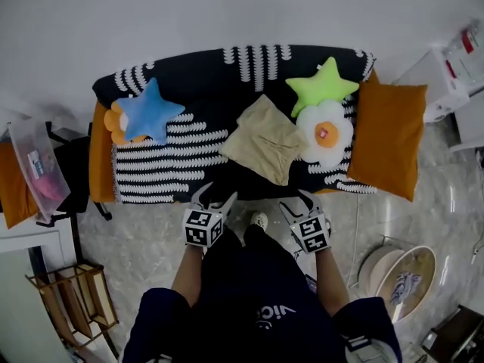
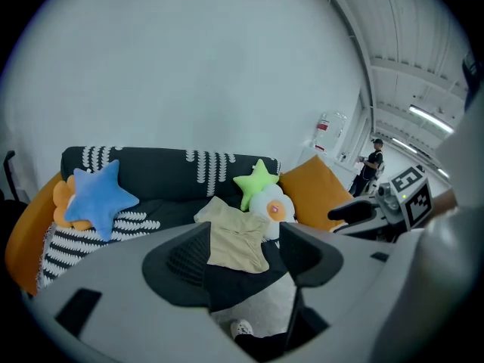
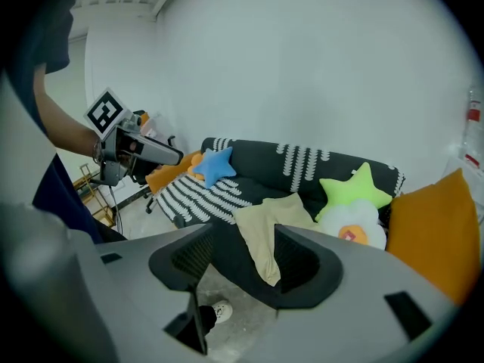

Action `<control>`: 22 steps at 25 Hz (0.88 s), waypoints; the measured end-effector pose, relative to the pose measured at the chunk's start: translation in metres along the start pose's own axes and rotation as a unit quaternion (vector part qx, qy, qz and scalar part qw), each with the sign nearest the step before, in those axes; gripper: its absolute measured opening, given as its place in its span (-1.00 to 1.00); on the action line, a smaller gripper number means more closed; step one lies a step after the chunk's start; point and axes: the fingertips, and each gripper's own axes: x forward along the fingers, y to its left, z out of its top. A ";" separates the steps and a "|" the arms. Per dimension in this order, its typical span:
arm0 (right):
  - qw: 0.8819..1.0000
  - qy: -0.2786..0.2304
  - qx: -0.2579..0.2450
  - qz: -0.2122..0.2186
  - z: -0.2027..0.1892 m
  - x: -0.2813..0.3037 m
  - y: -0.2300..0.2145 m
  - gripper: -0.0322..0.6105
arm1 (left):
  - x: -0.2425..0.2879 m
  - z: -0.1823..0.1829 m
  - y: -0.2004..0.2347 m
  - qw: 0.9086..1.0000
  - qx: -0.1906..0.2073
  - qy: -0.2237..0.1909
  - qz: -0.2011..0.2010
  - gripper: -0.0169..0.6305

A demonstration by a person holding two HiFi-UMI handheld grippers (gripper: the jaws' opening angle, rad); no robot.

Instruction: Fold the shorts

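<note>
Both grippers were empty: the left gripper [image 1: 217,195] and the right gripper [image 1: 296,201] hung with jaws spread, short of the sofa's [image 1: 189,89] front edge. The beige shorts [image 1: 265,138] lay rumpled on the seat, just beside the flower cushion [image 1: 325,131]. No fold looked begun, so all the folding remained.

The head camera looks steeply down from high up onto the sofa [image 1: 197,89] and floor [image 1: 144,248]; the cameras on the left gripper [image 1: 215,197] and right gripper [image 1: 299,203] sit low, a little back, looking across at it; all three see the shorts [image 1: 265,138].
</note>
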 end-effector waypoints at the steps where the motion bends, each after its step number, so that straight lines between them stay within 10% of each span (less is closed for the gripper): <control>1: 1.000 0.002 0.002 -0.002 0.000 0.002 -0.002 -0.11 | 0.004 0.002 0.005 1.000 0.000 0.003 0.000 -0.07; 12: 0.997 0.047 0.046 -0.037 -0.001 0.033 -0.013 -0.15 | 0.070 0.022 0.051 0.993 0.060 0.070 -0.070 -0.12; 22: 0.992 0.106 0.022 -0.058 -0.004 0.084 -0.032 -0.29 | 0.144 0.013 0.091 0.959 0.128 0.191 -0.169 -0.12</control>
